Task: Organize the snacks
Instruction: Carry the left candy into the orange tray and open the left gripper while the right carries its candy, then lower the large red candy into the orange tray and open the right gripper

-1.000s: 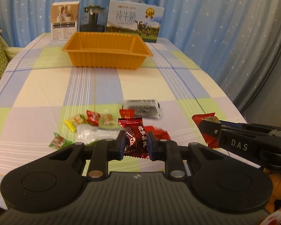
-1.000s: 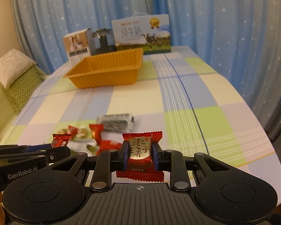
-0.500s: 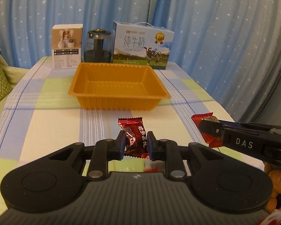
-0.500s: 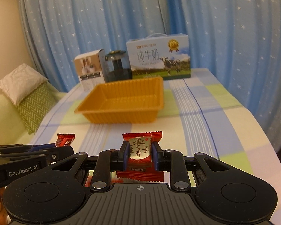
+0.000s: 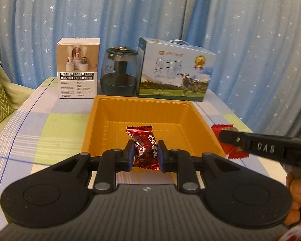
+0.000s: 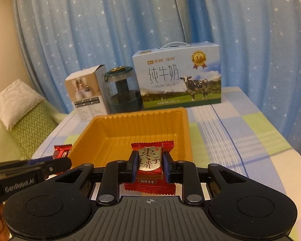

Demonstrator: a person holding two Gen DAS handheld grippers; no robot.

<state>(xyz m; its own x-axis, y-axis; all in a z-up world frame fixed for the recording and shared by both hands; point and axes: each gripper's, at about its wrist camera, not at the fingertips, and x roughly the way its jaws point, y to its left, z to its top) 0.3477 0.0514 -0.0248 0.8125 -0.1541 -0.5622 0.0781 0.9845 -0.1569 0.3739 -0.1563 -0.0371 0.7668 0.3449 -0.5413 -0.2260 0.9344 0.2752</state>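
My left gripper (image 5: 145,153) is shut on a dark red shiny candy (image 5: 145,146) and holds it above the near edge of the orange tray (image 5: 96,120). My right gripper (image 6: 149,164) is shut on a red jujube snack packet (image 6: 150,160) with a silver label, also above the near end of the tray (image 6: 182,128). The right gripper with its packet shows in the left wrist view (image 5: 226,138), just right of the tray. The left gripper with its candy shows in the right wrist view (image 6: 61,156), just left of the tray. The tray's inside looks empty.
Behind the tray stand a white product box (image 5: 78,68), a dark glass jar (image 5: 120,72) and a blue milk carton box (image 5: 175,74). Blue starry curtains hang behind the checked tablecloth (image 5: 50,128). A green cushion (image 6: 32,124) lies at the left.
Both grippers have lifted off the snack pile and moved forward with their snacks. They now hover at the tray's near edge; the pile on the cloth has left view.
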